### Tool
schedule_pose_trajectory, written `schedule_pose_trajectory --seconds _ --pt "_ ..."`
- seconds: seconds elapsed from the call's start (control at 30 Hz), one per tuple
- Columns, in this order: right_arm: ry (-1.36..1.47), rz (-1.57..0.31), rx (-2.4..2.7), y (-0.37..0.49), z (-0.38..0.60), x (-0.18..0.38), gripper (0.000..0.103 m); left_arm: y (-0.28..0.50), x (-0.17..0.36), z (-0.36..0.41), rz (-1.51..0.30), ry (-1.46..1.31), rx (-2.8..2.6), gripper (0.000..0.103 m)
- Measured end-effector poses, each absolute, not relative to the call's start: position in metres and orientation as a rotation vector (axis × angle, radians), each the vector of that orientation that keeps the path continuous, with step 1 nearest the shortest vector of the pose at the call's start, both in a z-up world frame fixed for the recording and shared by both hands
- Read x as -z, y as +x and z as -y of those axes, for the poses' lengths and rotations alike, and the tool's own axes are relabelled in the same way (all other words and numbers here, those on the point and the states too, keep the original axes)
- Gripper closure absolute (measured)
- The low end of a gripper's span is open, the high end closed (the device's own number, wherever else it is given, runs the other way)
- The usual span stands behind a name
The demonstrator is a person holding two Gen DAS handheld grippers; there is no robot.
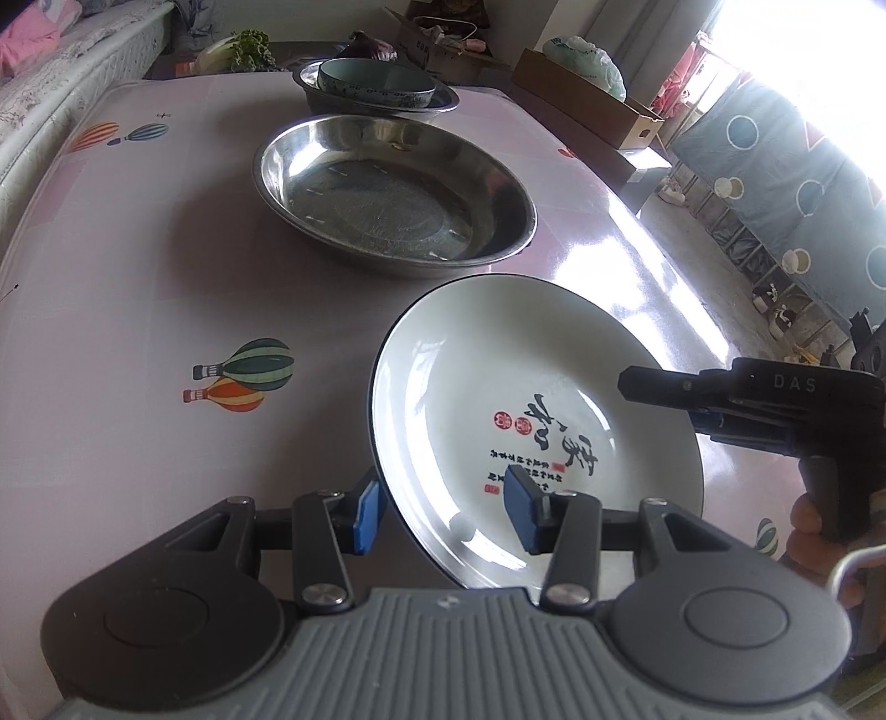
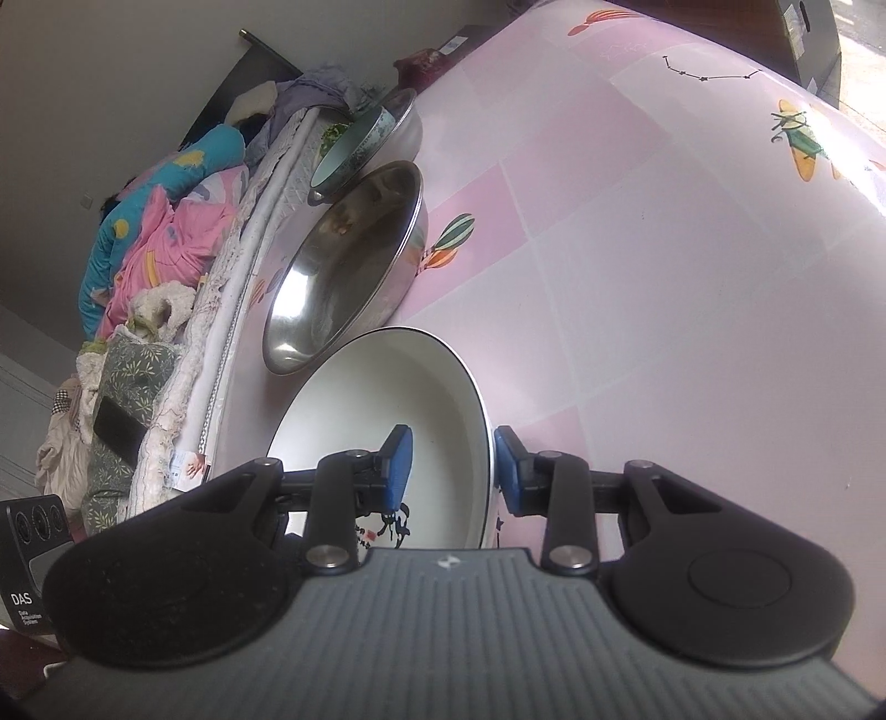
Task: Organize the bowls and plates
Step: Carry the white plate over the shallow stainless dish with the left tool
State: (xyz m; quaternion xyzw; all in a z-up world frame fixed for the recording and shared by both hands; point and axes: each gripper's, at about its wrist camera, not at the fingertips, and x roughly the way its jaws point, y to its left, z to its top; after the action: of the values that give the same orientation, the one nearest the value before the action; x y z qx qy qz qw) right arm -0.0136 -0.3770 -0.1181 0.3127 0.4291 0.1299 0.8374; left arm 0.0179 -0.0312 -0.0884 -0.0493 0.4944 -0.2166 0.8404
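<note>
A white plate with black calligraphy [image 1: 498,399] is tilted up above the pink table. My left gripper [image 1: 443,512] straddles its near rim with blue pads either side, jaws apart, a gap showing on the left pad. My right gripper [image 2: 451,468] straddles the plate's rim [image 2: 482,421] on the opposite side; its body shows in the left wrist view [image 1: 747,399]. A large steel dish [image 1: 387,188] sits beyond the plate. Farther back a teal bowl [image 1: 376,83] rests inside another steel dish [image 1: 443,102].
The pink balloon-print tablecloth [image 1: 138,277] covers the table. A bed with bedding [image 2: 155,232] runs along the table's far side. Cardboard boxes [image 1: 587,105] and vegetables [image 1: 243,50] lie beyond the table's end.
</note>
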Motion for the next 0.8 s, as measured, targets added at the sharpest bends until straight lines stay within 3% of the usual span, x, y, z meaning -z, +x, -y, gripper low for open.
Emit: schedule_pose_trajectory --seconds 0.8 --pt "0.521 -0.876 -0.265 -0.022 0.363 0.113 0.075 0.011 0.089 0.047 -0.975 0.017 0.406 0.058"
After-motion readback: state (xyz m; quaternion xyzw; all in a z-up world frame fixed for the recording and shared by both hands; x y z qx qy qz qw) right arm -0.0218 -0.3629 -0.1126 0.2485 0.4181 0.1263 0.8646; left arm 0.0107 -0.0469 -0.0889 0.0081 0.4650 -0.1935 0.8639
